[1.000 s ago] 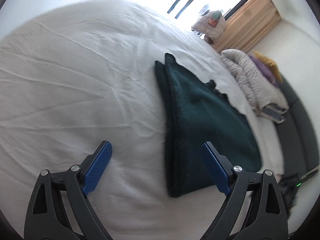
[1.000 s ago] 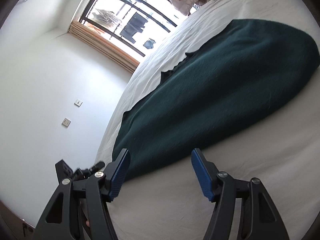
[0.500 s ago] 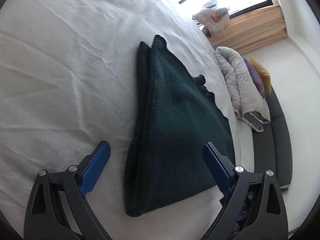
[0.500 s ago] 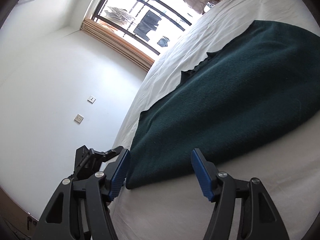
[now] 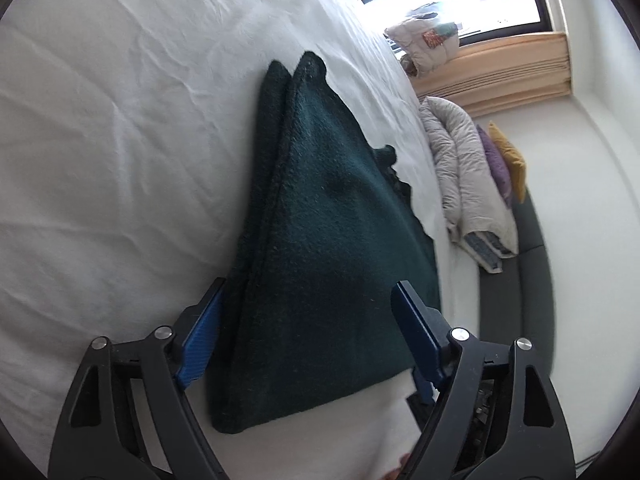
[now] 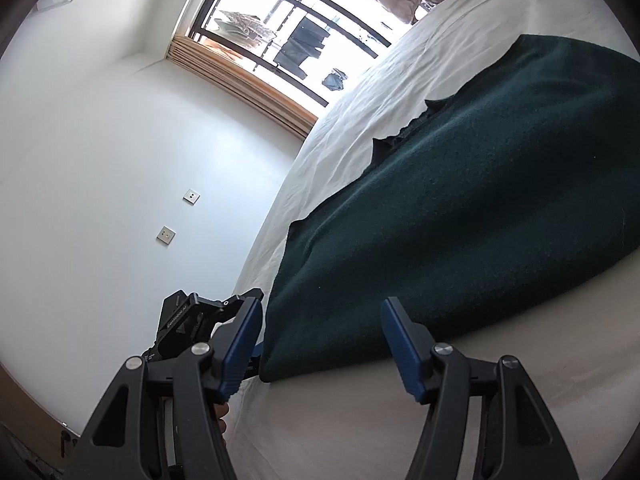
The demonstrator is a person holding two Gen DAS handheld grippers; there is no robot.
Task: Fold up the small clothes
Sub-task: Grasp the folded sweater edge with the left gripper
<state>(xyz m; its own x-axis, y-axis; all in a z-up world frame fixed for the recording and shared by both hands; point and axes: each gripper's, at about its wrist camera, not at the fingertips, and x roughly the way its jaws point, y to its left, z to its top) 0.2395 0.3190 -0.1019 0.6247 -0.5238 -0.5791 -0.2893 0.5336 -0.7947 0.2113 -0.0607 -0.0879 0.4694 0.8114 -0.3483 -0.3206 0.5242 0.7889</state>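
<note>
Where the white bed sheet [image 5: 120,152] spreads wide, 1 dark green cloth [image 5: 328,240] lies folded on it, w/ 2 layered edges showing along its left side and its near corner toward the bed's edge. Past the bed: 1 window [image 6: 288,36], 1 grey quilt bundle [image 5: 464,168], 2 cushions [image 5: 504,160], 2 wall sockets [image 6: 191,197]. Both grippers are spread wide, holding nothing: left gripper [image 5: 308,320] straddles the cloth's near end, right gripper [image 6: 322,336] sits just at its near corner.
</note>
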